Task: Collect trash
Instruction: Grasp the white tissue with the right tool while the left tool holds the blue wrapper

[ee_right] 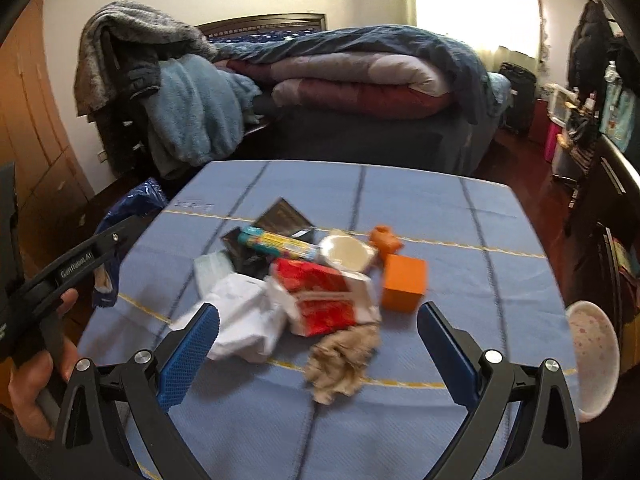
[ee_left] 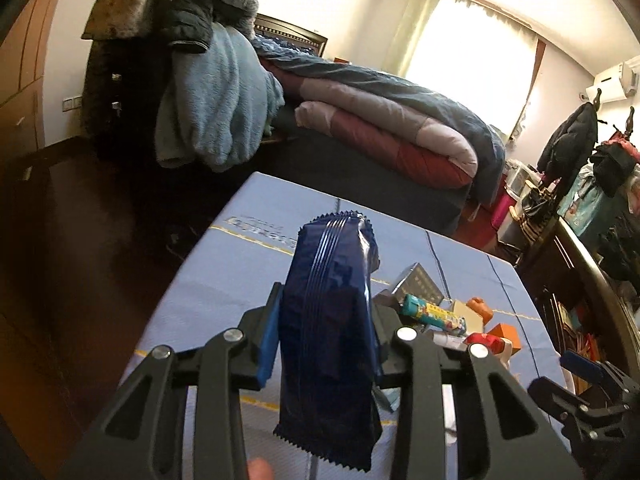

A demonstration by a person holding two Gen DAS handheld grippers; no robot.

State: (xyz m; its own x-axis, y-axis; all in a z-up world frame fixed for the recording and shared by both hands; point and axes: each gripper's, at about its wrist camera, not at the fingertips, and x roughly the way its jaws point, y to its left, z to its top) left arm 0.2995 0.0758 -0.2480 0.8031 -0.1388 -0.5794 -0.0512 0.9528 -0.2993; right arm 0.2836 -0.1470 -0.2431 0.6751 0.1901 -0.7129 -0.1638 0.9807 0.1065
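Left tool [ee_left: 326, 320] clamped on a dark blue wrapper [ee_left: 330, 320], right tool [ee_right: 318, 344] wide open over the trash pile.

So the left one has its blue pads squeezed tight on that wrapper, which stands upright between them, lifted clear of the bench [ee_left: 224, 272] with its blue cloth. From the right camera you can see the same wrapper off the bench's left edge, with a hand [ee_right: 36, 376] gripping the handle. The right tool holds nothing, and its pads stand far apart above the heap: a white crumpled bag [ee_right: 244, 320], a red and white carton [ee_right: 320, 300], a brownish wad of paper [ee_right: 340, 360], an orange box [ee_right: 402, 282], a colourful tube [ee_right: 276, 242] and a dark packet [ee_right: 286, 218]. A speckled bowl [ee_right: 594, 360] sits at the bench's right edge. A bed [ee_right: 360, 80] piled with quilts is behind it all.
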